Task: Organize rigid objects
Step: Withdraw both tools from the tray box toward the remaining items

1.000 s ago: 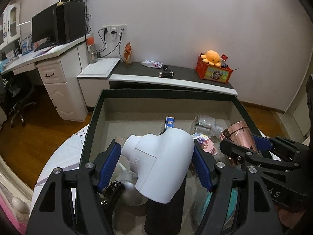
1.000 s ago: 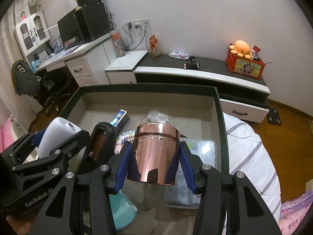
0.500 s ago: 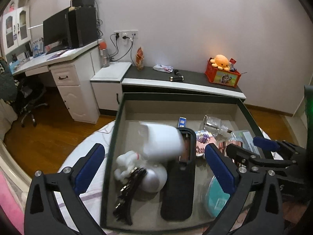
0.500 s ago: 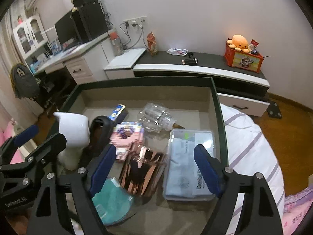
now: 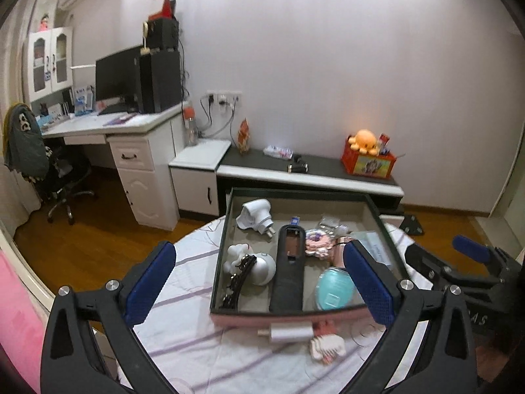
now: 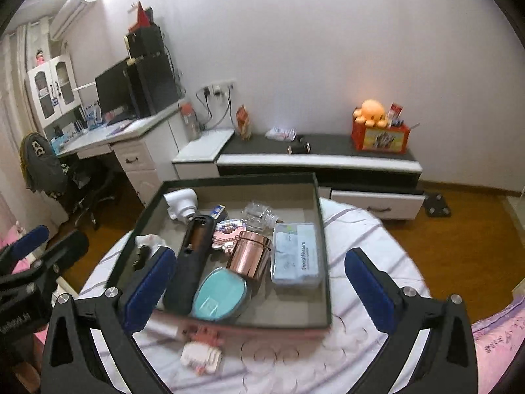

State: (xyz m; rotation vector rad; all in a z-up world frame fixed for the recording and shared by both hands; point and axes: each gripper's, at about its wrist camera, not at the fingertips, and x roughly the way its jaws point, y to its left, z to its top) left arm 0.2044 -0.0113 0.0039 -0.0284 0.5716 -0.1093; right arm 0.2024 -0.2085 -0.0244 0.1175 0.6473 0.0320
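A dark-rimmed tray (image 5: 229,216) (image 6: 323,246) sits on a round table with a striped cloth. In it lie a white device (image 5: 254,215) (image 6: 182,205) at the far left corner, a copper canister (image 6: 249,257) on its side, a long black case (image 5: 288,269) (image 6: 192,259), a teal case (image 5: 334,289) (image 6: 218,295) and a clear box (image 6: 295,254). My left gripper (image 5: 259,292) is open and empty, raised in front of the tray. My right gripper (image 6: 259,292) is open and empty, also pulled back above the tray's near edge.
A pink comb (image 5: 326,344) (image 6: 200,356) and a small silver tube (image 5: 290,333) lie on the cloth in front of the tray. A hair clip (image 5: 238,280) and a white figure (image 5: 234,254) are in the tray's left side. A low cabinet (image 5: 311,177) and desk (image 5: 131,124) stand behind.
Both grippers opened and drew back and up. The white device left my left gripper and the copper canister left my right; both now lie in the tray.
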